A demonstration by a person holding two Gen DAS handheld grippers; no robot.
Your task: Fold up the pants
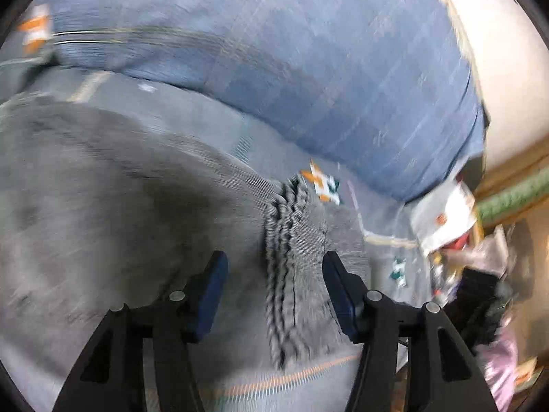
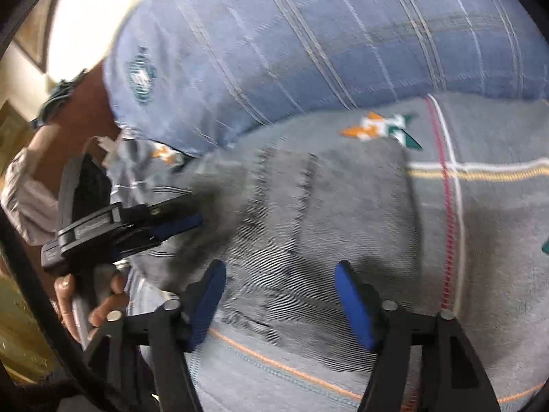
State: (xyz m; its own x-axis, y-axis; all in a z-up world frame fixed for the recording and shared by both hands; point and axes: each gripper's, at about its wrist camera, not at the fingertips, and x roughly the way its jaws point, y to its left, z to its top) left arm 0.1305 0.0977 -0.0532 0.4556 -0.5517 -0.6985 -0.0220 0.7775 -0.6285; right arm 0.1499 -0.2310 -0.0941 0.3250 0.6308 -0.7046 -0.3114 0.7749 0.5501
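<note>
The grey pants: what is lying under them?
The grey pants lie on a grey-blue sheet with stripes and small orange-green motifs, which shows around their edges. A blue checked pillow lies behind them. What the sheet looks like directly beneath them is covered.

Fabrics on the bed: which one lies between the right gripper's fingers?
The grey pants, plain ribbed grey; the bedsheet has stripes, the blue pillow is plaid.

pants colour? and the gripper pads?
Pants are plain grey with a ribbed, gathered waistband; clearest in the right wrist view. Right gripper pads are blue.
</note>
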